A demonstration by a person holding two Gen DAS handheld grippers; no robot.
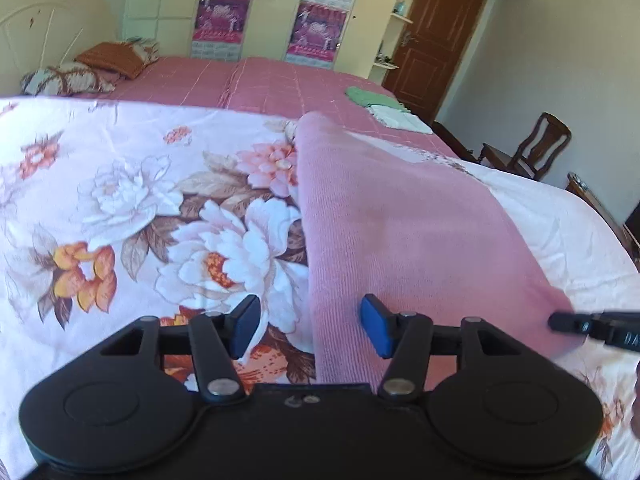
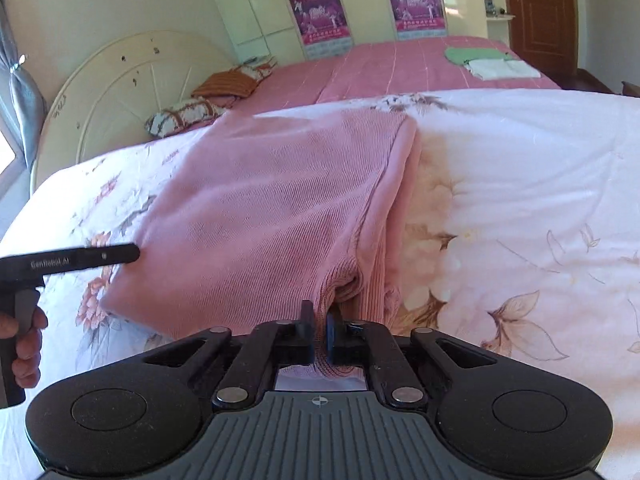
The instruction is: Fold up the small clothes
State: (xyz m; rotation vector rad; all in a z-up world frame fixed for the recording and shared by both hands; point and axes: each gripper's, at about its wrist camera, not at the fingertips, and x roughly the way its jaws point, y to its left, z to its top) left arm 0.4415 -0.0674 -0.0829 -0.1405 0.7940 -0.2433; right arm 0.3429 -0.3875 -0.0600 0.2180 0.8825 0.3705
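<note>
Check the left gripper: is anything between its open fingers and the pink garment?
Nothing visible. The left gripper is open right at the pink garment edge on the floral quilt; the right gripper already pinches the other corner.

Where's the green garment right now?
The green garment lies far back on the pink bedspread, touching white folded cloth, near the door.

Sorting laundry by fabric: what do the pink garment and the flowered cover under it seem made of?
Pink garment: likely a soft matte knit, given its fine ribbed lines. Flowered cover: seemingly smooth printed woven cloth, perhaps cotton or polyester, with a slight sheen and flat creases.
</note>
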